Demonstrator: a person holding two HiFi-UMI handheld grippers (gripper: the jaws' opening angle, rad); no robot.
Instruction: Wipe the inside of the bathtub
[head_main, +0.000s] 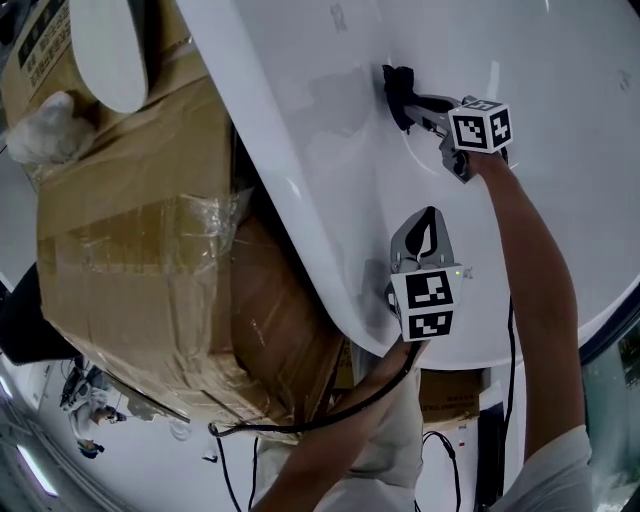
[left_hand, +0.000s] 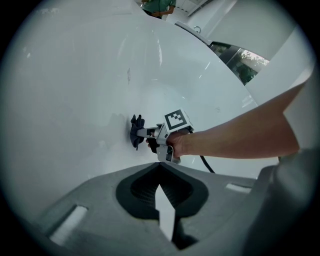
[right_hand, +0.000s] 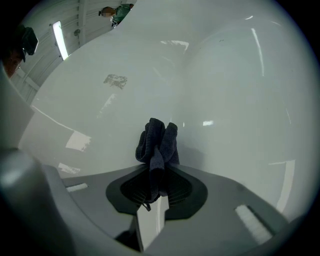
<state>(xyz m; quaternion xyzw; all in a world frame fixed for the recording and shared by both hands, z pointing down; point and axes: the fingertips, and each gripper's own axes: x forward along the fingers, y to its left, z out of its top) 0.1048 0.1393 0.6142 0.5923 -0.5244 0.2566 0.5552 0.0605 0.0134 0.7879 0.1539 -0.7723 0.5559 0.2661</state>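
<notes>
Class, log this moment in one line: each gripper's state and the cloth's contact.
right gripper: shut on cloth | cloth: against bathtub wall | left gripper: shut, empty

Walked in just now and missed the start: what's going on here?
A person holds a gripper in each hand over a white bathtub. The right gripper is shut on a dark cloth, which looks pressed against the tub's inner wall. The left gripper, its fingers together and empty, is near the tub's rim.
</notes>
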